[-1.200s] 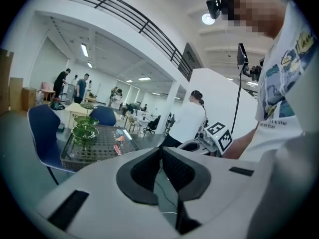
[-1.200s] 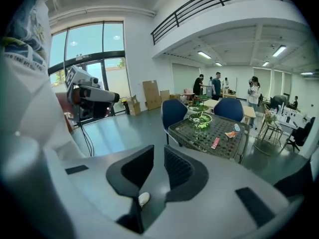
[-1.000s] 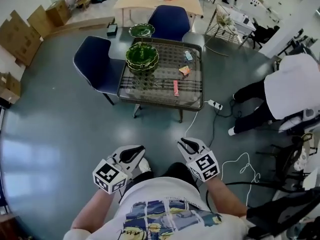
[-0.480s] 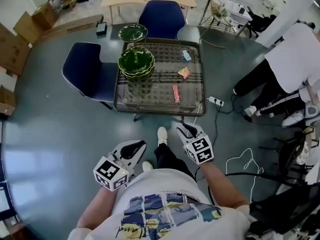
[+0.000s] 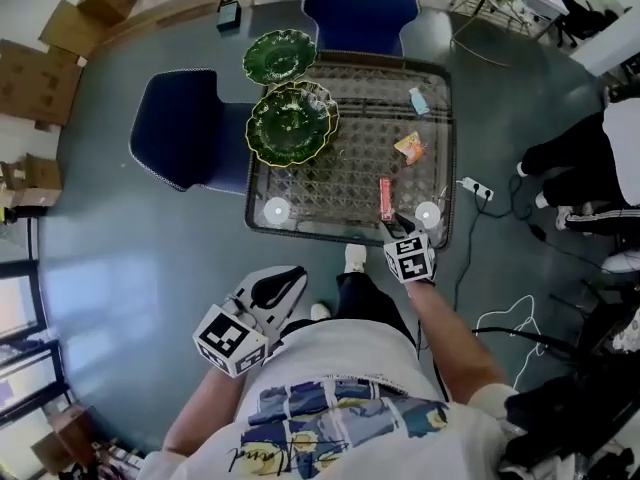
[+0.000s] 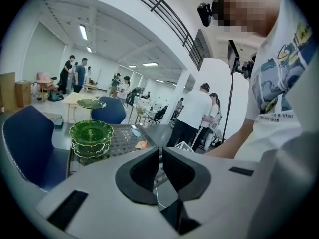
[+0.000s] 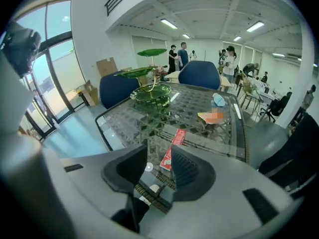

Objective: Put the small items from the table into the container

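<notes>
While the right gripper's (image 5: pixel 393 226) jaws are opening, we see the red packet (image 5: pixel 384 199) lying flat on the glass table (image 5: pixel 340 180), close to the near edge. It is just beyond the jaw tips. In the right gripper view it shows through the gap between the pads, yet they do not touch it and nothing is held.

Farther along the same side of the table we find the orange packet (image 5: pixel 411 148), and beyond it the pale blue packet (image 5: pixel 419 100) near the far edge. All three lie apart from one another.

The green tiered dish (image 5: pixel 290 123) stands at the table's far left part, well apart from the packets, and we see none of them in it.

Our left gripper (image 5: pixel 297 273) hangs off the table, near our body, low on the left of the head view. Its jaws are together with only a thin slit between the pads, and they hold nothing.

Around the table we see one blue chair (image 5: pixel 185 128) just beside its left edge and another blue chair (image 5: pixel 360 3) at its far end. A white power strip (image 5: pixel 470 188) lies on the grey floor to the right. Cardboard boxes (image 5: pixel 30 78) sit by the left wall.
</notes>
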Action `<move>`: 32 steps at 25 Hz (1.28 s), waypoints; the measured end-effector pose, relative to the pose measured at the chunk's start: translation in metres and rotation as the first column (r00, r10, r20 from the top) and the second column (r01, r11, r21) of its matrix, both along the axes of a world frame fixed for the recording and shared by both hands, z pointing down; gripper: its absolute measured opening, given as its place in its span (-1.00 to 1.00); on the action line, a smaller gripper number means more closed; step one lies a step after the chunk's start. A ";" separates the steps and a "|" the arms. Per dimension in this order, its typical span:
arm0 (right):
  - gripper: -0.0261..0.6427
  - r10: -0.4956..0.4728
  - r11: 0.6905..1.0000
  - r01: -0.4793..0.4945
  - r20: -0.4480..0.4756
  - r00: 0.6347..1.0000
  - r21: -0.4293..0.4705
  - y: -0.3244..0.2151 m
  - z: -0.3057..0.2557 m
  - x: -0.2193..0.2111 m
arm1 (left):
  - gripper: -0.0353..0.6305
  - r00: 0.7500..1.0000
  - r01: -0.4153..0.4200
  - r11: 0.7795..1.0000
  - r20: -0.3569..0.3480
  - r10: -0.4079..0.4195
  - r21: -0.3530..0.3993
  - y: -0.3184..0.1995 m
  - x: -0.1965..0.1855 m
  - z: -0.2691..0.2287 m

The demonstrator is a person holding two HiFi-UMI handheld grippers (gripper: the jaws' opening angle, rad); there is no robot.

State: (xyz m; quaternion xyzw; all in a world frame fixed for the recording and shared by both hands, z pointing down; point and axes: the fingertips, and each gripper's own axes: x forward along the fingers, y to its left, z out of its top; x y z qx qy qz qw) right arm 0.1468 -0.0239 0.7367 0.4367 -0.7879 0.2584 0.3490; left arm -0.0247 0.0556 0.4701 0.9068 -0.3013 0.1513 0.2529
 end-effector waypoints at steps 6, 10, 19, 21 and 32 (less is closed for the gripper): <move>-0.47 0.008 0.990 -0.009 -0.009 1.000 -0.143 -0.034 0.070 0.005 | -0.87 1.000 0.003 0.999 0.022 -0.002 -0.047 -0.049 0.025 0.010; -0.47 0.016 0.983 -0.028 -0.071 0.997 -0.183 -0.041 0.088 0.011 | -0.87 0.999 -0.011 0.998 0.030 0.013 -0.068 -0.069 0.022 0.011; -0.59 0.076 0.983 -0.097 -0.134 0.988 -0.159 -0.045 0.060 0.028 | -0.87 0.993 -0.109 0.994 -0.039 0.109 0.004 -0.104 -0.007 -0.002; -0.59 0.103 0.986 -0.117 -0.117 0.988 -0.121 -0.048 0.031 0.021 | -0.87 0.991 -0.118 0.993 -0.054 0.119 0.024 -0.109 -0.021 -0.010; -0.59 0.043 0.988 -0.042 -0.003 0.999 0.149 -0.115 -0.147 -0.100 | -0.87 0.979 -0.136 0.987 -0.140 0.148 0.087 -0.118 -0.101 -0.027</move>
